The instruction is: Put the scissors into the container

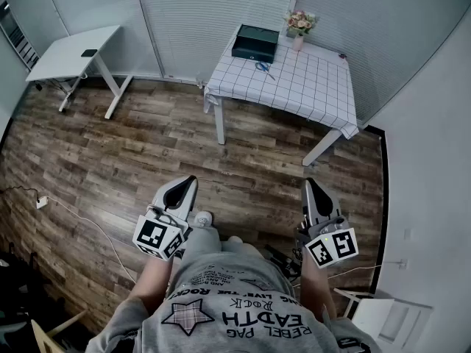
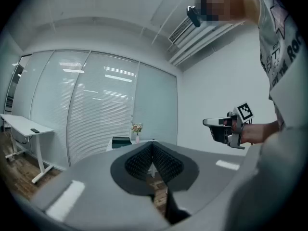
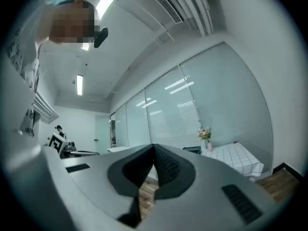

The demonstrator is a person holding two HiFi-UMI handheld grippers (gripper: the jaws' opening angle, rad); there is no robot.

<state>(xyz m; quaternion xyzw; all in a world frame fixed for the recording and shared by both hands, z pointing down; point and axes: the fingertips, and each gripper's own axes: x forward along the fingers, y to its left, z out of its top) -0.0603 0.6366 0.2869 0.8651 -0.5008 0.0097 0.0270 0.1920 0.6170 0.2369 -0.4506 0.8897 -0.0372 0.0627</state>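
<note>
Blue-handled scissors [image 1: 263, 68] lie on a table with a white checked cloth [image 1: 309, 87] far ahead in the head view. A dark open container [image 1: 255, 43] stands at that table's back left corner, just behind the scissors. My left gripper [image 1: 188, 183] and right gripper [image 1: 309, 187] are held level at waist height, far from the table. Both are shut with nothing between the jaws. In the left gripper view the container [image 2: 121, 142] shows small past the closed left gripper [image 2: 152, 148], and the right gripper [image 2: 211, 122] shows at the right. The right gripper view shows its own closed right gripper [image 3: 154, 150] and the table [image 3: 236, 159].
A small vase of flowers [image 1: 299, 25] stands right of the container. A white desk [image 1: 72, 54] is at the far left. Wood floor [image 1: 147, 160] lies between me and the table. A cable [image 1: 73, 215] runs over the floor at the left, and a white chair [image 1: 383, 318] is at the lower right.
</note>
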